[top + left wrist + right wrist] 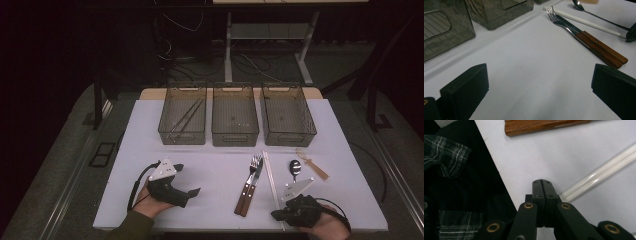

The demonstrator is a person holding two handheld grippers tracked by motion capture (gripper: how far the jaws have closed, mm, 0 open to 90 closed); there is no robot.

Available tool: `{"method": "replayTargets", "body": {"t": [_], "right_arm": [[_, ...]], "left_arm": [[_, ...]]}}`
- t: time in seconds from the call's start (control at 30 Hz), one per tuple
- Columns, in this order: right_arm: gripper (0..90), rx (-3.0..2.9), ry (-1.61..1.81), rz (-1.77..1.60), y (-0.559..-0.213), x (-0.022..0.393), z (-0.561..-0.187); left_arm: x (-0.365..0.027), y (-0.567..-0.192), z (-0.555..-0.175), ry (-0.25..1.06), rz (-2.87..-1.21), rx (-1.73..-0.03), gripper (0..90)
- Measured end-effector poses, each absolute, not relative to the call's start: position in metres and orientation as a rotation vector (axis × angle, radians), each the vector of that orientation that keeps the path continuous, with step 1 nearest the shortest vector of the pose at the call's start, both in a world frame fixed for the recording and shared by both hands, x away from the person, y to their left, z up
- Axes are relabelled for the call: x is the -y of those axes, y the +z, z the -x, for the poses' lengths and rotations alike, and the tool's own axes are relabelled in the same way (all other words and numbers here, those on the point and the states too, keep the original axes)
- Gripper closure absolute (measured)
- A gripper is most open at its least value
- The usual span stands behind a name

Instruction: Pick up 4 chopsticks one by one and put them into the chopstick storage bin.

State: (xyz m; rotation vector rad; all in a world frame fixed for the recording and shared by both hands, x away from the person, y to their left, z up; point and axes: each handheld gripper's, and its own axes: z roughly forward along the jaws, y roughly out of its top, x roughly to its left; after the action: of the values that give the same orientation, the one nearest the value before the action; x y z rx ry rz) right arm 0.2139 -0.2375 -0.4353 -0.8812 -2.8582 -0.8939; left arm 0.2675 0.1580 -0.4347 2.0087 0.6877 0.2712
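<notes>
So the setup looked like cutlery sorting: three bins (235, 131) at the back of the table (210, 175), the left one with dark chopsticks (186, 117) inside. Loose stuff sat up front: fork (254, 167) and knife (599, 46) side by side, white chopsticks (270, 180) just right of them, a spoon (294, 167) and a wooden piece (312, 162) further right.

Left gripper (536, 82) had its jaws wide apart with nothing between them, aimed across bare table at the fork. Right gripper (542, 185) was pinched fully closed and empty, tips right beside the near end of the white chopsticks.

My guess: the chopsticks were next. To do it well, open up first, straddle both sticks together, and squeeze near the middle so they don't scissor apart.
</notes>
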Motion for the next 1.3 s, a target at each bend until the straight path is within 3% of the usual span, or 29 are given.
{"method": "replayTargets", "body": {"t": [0.97, 1.3], "right_arm": [[89.5, 2.873, -0.871, 0.951, -0.433, 0.263, -0.213], [69.4, 2.816, -1.093, 1.272, -0.418, 0.267, -0.252]], "left_arm": [[-0.157, -0.435, -0.268, 0.268, -2.013, -0.687, 0.0], [-0.157, -0.436, -0.268, 0.269, -2.007, -0.699, 0.0]]}}
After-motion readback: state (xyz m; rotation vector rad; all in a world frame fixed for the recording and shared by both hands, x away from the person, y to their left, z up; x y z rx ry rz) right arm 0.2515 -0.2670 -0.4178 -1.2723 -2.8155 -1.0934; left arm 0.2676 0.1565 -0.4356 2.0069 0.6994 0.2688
